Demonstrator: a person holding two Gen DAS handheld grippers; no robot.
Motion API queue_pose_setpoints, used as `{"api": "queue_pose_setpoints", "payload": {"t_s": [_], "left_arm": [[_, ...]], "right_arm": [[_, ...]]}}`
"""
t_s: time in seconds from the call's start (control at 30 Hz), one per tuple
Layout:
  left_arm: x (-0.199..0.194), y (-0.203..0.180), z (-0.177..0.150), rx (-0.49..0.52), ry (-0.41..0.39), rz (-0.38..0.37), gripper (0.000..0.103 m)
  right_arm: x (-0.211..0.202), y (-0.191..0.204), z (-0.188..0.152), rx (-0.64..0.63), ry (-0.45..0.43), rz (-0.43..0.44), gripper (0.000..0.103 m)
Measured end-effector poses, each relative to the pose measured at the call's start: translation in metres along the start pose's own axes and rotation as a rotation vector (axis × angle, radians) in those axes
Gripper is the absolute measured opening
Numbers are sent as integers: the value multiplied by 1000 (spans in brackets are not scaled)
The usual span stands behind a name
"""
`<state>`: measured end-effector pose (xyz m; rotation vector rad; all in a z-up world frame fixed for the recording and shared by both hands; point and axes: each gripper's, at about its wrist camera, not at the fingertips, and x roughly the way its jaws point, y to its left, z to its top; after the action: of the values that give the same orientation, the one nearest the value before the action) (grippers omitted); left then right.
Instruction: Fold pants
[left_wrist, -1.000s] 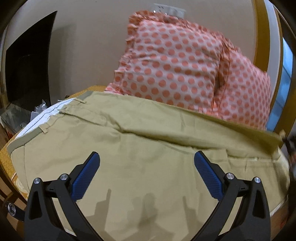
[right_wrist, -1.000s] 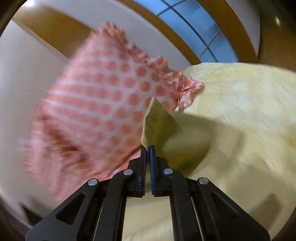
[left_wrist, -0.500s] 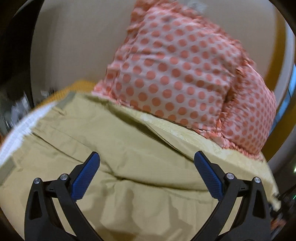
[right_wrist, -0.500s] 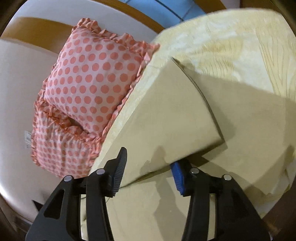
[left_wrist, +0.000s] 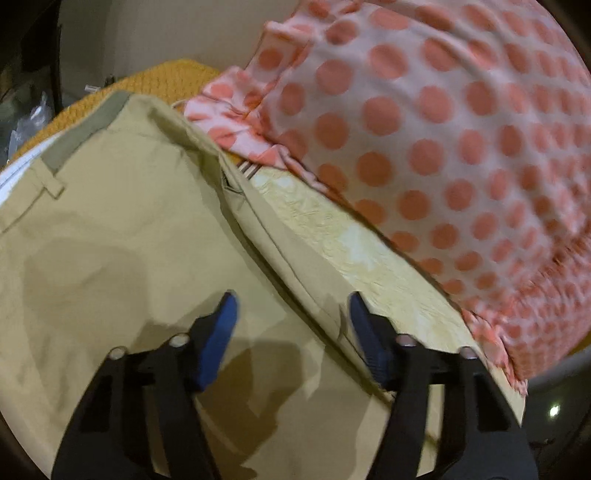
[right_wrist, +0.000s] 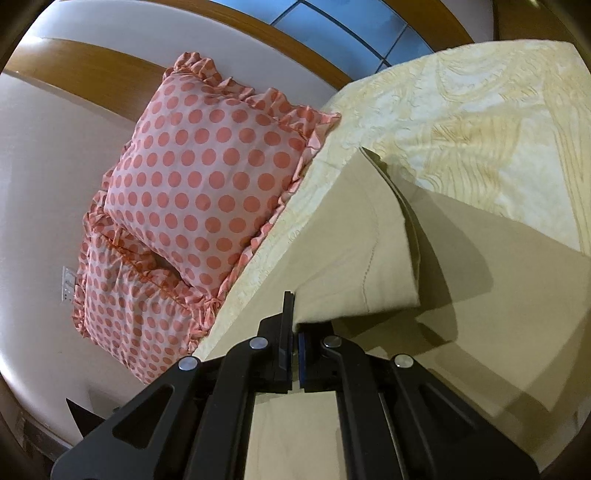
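Khaki pants lie spread on a pale yellow bedspread, waistband at the upper left. My left gripper is open, its blue pads low over the pants on either side of the folded far edge. In the right wrist view my right gripper is shut on the hem end of a pants leg, which is doubled over the rest of the pants.
Two pink pillows with orange dots lean against the headboard wall, close beside the pants; they also show in the left wrist view. An orange knit cover lies past the waistband. The bedspread's edge drops off at the right.
My left gripper has moved forward and down toward the pants' far edge and narrowed its opening. My right gripper opened half a second ago and is now shut on the leg hem.
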<state>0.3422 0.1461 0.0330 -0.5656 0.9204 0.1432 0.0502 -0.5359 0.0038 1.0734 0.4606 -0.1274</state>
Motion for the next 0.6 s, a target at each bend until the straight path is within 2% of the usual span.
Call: {"api": "queue_pose_setpoints", "payload": {"t_s": [0.03,0.07,0.1,0.2,0.3,0.37,0.43,0.53,0.6], "left_arm": [[3,-1,3,0,-1,9,21],[10,0,6,-1,36,-23,5],[10,3,6,-21,52,-44,2],[-19,8,-6,4,-6,-65,2],[-84,24,-35,61,-95,-128,2],[-142,47,-66,64,-145,-205,2],[-180,66,-96,60,-162,-241,2],[-212,101,-151,63,-167,-227,2],[-220,114,-181,49,-149,-209,2]], "right_arm": [[0,1,3,-2,-4,10,2],[0,5,6,-8,-10,19,2],[-1,9,8,-19,-20,27,2],[-16,24,16,-60,-52,71,2],[-43,31,19,-88,-93,97,2],[-63,26,16,-91,-112,91,2],[-76,16,10,-81,-114,74,2],[-86,-6,-2,-58,-105,25,2],[-89,-21,-10,-25,-94,-5,2]]}}
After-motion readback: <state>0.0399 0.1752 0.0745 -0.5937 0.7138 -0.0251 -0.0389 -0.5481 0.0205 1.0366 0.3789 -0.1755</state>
